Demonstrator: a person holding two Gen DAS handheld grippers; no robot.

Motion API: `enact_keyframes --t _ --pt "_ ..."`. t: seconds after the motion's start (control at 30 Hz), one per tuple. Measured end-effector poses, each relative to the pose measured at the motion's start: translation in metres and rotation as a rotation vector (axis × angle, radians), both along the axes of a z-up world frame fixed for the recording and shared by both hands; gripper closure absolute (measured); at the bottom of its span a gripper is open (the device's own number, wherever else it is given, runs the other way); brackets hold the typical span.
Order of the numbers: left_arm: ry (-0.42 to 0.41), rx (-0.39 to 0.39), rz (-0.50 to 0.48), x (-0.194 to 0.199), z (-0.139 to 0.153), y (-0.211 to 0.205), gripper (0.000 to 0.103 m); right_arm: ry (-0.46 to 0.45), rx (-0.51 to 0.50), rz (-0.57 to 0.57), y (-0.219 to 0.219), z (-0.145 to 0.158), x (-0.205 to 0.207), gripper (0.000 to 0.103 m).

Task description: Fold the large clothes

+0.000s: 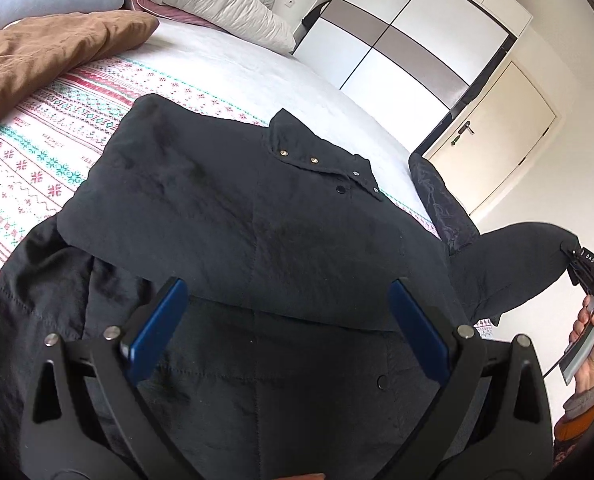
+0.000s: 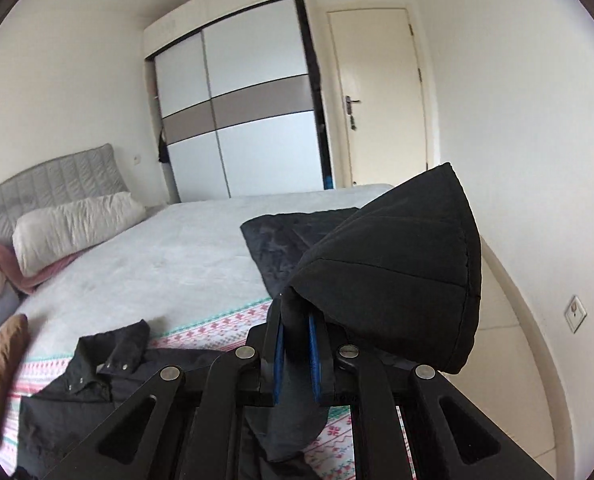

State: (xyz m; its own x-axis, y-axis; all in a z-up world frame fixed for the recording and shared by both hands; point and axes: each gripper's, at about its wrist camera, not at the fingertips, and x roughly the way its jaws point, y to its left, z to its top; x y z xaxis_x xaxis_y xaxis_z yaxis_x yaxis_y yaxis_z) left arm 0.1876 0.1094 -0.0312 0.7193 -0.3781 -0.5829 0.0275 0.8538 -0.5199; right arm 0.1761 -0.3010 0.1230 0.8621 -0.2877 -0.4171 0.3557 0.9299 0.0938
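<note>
We hold the left gripper (image 1: 287,300) with its blue-padded jaws spread wide and nothing between them, hanging over the large black quilted jacket (image 1: 233,216) that lies spread on the near part of the bed (image 1: 233,68), on top of the white blanket with red and green knit-style pattern (image 1: 37,160). The jacket's collar with metal snap buttons (image 1: 321,164) points toward the far side of the bed, its body partly folded over itself. Our right gripper (image 2: 296,320) is clamped on the black jacket sleeve (image 2: 397,272), its pads pressing the fabric, and the sleeve is lifted off the bed beyond its right edge; in the left wrist view the sleeve runs from the jacket body out to that gripper, with our hand (image 1: 589,344) on the handle. A brown cushion (image 1: 49,52) sits at the far left corner of the bed, a pale pillow (image 1: 221,4) by the headboard, a sliding-door wardrobe (image 2: 241,104) and a cream door (image 2: 381,92) behind.
</note>
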Motion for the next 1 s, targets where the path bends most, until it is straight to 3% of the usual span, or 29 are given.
enact_keyframes --t 0.13,0.3,0.47,0.53,0.6,0.67,0.73,0.93,1.0 --pt "0.005 -0.005 0.010 0.001 -0.001 0.002 0.003 0.077 -0.135 0.224 0.100 -0.010 0.022 0.093" --pt "0.010 -0.012 0.010 0.002 -0.002 0.005 0.003 0.244 -0.291 0.444 0.199 -0.077 0.051 0.089" --pt "0.019 -0.018 0.008 0.005 -0.003 0.008 0.003 0.501 -0.251 0.559 0.235 -0.160 0.075 0.084" --pt "0.021 -0.017 0.008 0.005 -0.003 0.008 0.003 0.560 -0.268 0.565 0.243 -0.180 0.074 0.083" --pt "0.020 -0.013 0.008 0.005 -0.003 0.008 0.003 0.552 -0.282 0.567 0.243 -0.182 0.066 0.080" --pt "0.023 -0.007 0.006 0.005 -0.003 0.007 0.003 0.547 -0.233 0.589 0.237 -0.176 0.062 0.069" --pt "0.033 -0.003 0.002 0.004 -0.003 0.005 0.003 0.541 -0.153 0.620 0.230 -0.168 0.059 0.042" --pt "0.026 0.056 -0.056 -0.001 0.013 -0.011 0.003 0.507 -0.080 0.654 0.209 -0.147 0.032 0.036" --pt "0.046 0.074 -0.099 0.001 0.018 -0.021 0.009 0.491 -0.042 0.639 0.192 -0.141 0.022 0.036"
